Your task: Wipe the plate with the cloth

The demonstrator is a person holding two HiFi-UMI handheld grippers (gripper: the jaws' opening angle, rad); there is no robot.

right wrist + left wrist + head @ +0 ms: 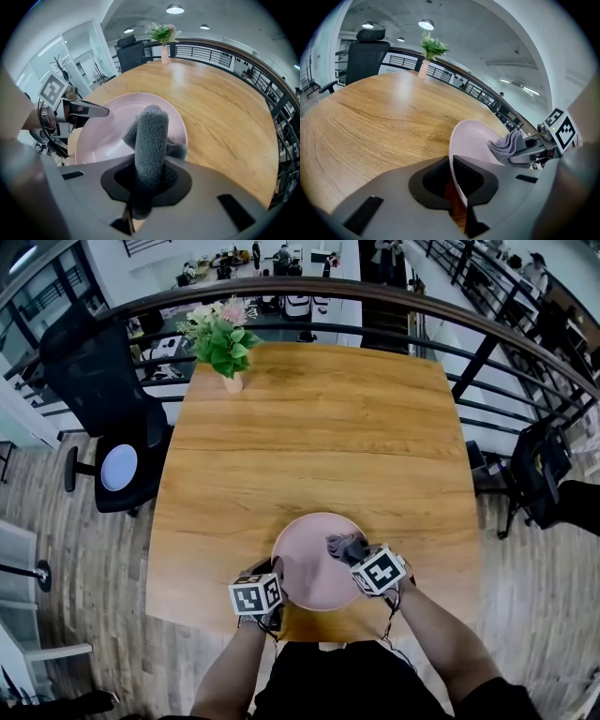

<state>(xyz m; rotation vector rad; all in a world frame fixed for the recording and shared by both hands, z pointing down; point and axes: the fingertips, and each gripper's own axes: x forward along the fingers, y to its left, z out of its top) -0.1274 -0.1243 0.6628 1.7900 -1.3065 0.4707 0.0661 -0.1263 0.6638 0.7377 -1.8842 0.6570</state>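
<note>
A pink plate (314,568) lies on the wooden table near its front edge. My left gripper (272,589) is shut on the plate's left rim (457,178), which runs edge-on between the jaws. My right gripper (361,559) is shut on a folded grey cloth (151,145), and the cloth (347,547) rests over the right part of the plate (110,133). In the left gripper view the cloth (506,143) shows against the plate's far side. In the right gripper view the left gripper (101,111) sits on the far rim.
The wooden table (319,437) stretches away from me. A pink vase of flowers (225,343) stands at its far left corner. A black office chair (103,418) is to the left, a dark railing (469,324) curves behind, and another chair (544,470) stands at right.
</note>
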